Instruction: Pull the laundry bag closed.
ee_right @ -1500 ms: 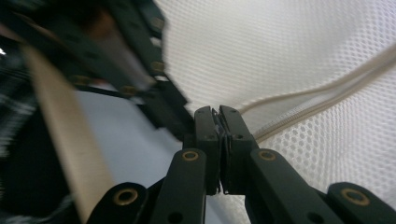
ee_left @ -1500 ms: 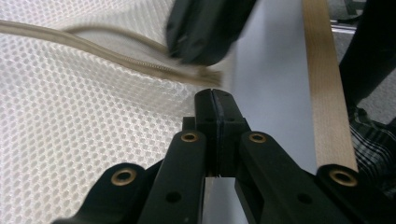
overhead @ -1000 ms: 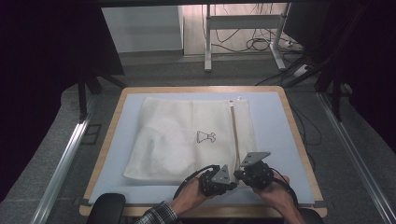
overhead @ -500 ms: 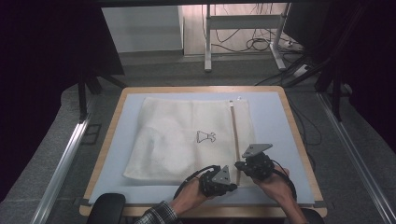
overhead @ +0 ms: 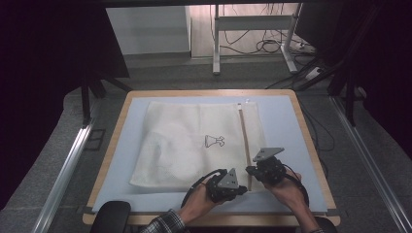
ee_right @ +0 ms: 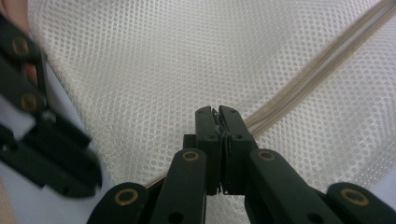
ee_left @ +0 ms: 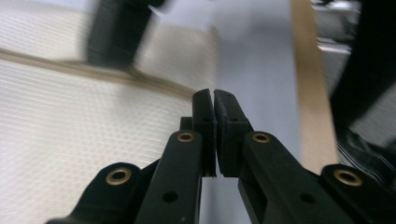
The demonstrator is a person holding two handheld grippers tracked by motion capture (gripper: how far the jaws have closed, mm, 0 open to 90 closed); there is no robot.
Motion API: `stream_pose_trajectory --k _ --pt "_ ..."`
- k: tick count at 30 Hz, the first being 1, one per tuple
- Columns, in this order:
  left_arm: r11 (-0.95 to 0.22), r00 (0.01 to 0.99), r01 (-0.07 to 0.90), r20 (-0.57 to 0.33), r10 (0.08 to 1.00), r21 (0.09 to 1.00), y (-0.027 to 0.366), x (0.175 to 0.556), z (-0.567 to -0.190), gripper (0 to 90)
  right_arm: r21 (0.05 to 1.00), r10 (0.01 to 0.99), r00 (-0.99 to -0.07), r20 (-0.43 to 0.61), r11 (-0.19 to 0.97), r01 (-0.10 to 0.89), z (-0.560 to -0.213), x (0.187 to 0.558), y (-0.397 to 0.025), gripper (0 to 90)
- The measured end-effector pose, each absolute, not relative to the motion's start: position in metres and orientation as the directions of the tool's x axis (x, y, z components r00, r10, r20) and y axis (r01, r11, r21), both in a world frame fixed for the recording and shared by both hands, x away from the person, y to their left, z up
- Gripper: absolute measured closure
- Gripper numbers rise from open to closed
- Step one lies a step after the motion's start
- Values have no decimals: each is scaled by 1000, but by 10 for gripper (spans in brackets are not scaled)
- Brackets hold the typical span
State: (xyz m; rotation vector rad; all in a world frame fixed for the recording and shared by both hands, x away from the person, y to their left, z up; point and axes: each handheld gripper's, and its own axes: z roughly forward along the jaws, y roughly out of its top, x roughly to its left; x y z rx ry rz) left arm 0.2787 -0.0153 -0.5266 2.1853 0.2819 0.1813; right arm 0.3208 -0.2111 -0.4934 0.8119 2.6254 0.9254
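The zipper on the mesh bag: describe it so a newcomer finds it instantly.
On the blue mat lies a white mesh bag. Near the bag's right edge a thin tan zipper runs from the far edge toward the person, ending by the right claw. It is the only straight tan line; the small black print sits left of it.

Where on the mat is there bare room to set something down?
The widest bare patch of the blue mat runs between the mesh bag and the left wooden rim. A narrower one lies between the bag's zipper edge and the right rim. The near edge is crowded: the left gripper and right gripper meet at the zipper's near end.
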Motion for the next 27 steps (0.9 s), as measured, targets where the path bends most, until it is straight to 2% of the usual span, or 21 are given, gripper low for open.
stream_pose_trajectory --k 5,10,14,27 --pt "-574 948 203 -13 317 793 -16 293 -532 860 642 586 -811 -5 624 446 -494 323 -214 873" --pt "-625 952 177 29 305 760 -25 289 -538 867 640 578 -816 2 626 445 -492 321 -212 874" --pt "-621 952 212 -16 306 755 -24 292 -538 898 632 565 -825 -15 645 431 -495 323 -214 874" --pt "-632 955 201 -6 297 748 -23 293 -538 900 635 550 -834 -54 663 396 -495 340 -213 874"
